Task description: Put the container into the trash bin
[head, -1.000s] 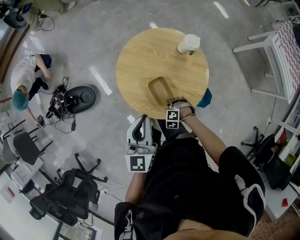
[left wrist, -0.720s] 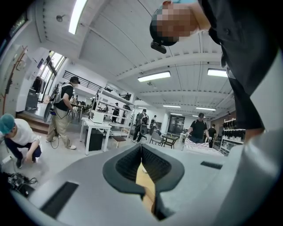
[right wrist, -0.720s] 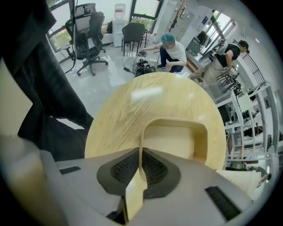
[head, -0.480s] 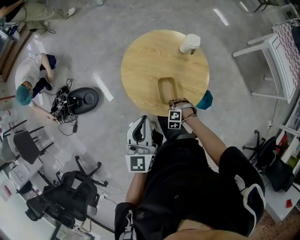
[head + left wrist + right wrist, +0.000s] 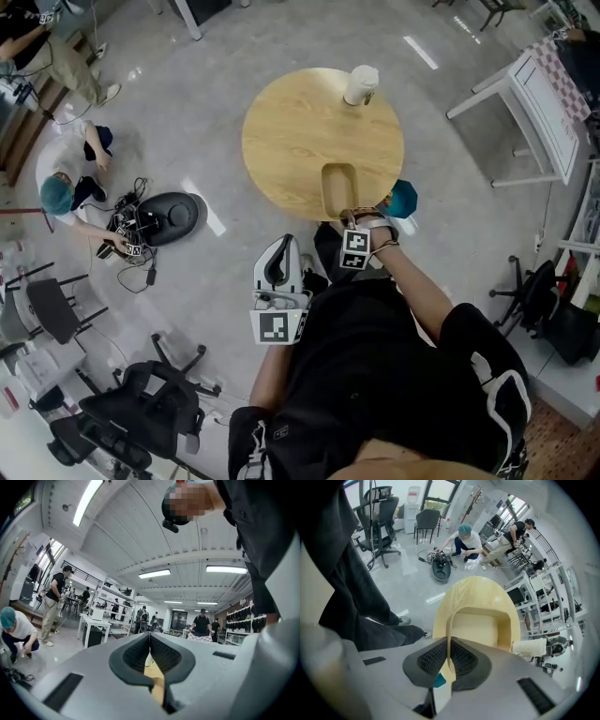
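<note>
Right tool clamps container's near rim at round worktop's near edge, teal bin just beside. Paper cup at far edge. Left tool closed, empty.

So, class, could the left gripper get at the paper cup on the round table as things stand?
Probably not without a step forward: the left gripper hangs short of the table, and the paper cup stands at its far edge. Nothing stands between them.

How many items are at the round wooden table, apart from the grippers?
2. A tan container at the table's near edge, its wall pinched in the right gripper; a white cup at the far edge. Nothing else seems hidden there.
</note>
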